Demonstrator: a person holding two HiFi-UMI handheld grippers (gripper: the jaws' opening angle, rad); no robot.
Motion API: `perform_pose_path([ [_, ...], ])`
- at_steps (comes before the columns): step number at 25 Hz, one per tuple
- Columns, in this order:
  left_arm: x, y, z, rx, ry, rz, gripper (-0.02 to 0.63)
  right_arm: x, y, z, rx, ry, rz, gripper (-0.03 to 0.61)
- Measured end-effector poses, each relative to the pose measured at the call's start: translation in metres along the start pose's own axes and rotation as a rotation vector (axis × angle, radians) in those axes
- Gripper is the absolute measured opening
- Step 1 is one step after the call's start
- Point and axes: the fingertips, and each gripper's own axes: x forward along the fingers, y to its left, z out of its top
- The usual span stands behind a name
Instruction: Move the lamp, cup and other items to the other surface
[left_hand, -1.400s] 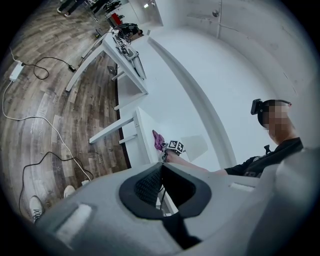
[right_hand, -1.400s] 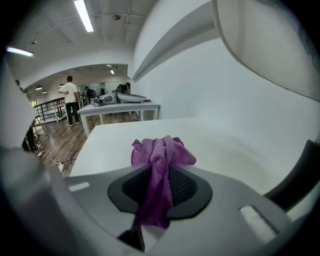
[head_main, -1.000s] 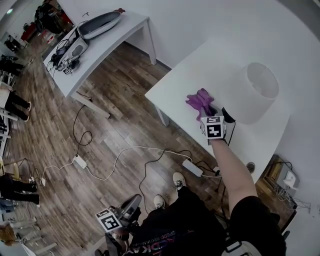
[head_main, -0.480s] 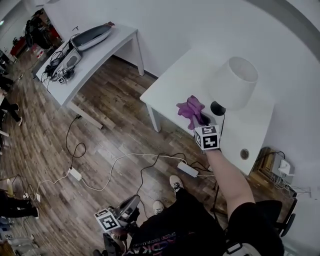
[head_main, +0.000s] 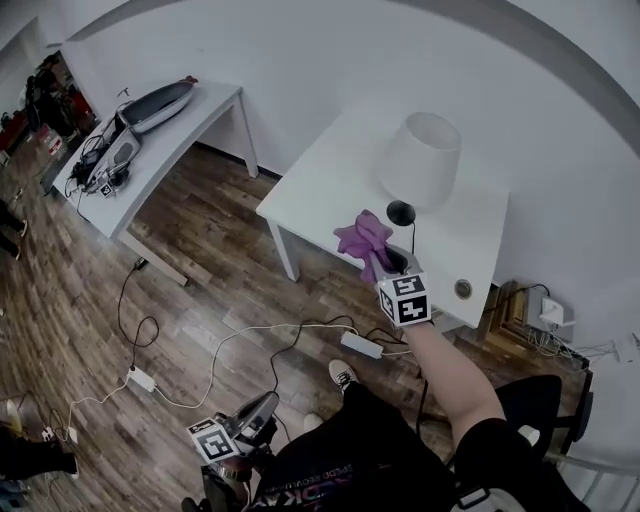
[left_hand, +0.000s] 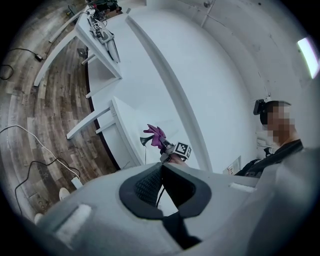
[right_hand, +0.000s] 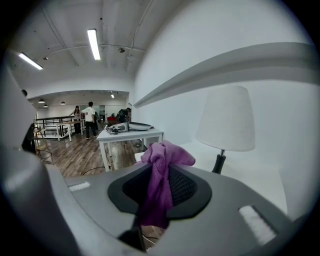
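Purple cloth (right_hand: 160, 182) is pinched in your right tongs (right_hand: 161, 192), held up over the white tabletop (head_main: 318, 196) near the lamp (head_main: 421, 160); your left tongs (left_hand: 160, 168) sit clenched and empty by your legs.

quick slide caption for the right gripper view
Right gripper holding a crumpled purple cloth, white-shaded lamp on the white table behind

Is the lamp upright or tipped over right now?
Upright: the lamp stands on the white table, shade above its stem.
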Motion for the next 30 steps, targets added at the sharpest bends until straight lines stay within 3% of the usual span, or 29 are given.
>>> perform_pose_path([
  [6,0.005,-0.012,-0.015,0.032,0.096,-0.074,-0.003,-0.072,-0.011,-0.007,0.013,-0.040,-0.079,0.083],
  [13,0.013,-0.030,-0.047,0.061,0.265,-0.153,-0.003,-0.161,-0.026,-0.033,0.092,-0.081,-0.206,0.083],
  [30,0.068,-0.072,-0.158,0.046,0.728,-0.351,-0.003,-0.412,-0.083,-0.161,0.325,-0.035,-0.688,0.083],
])
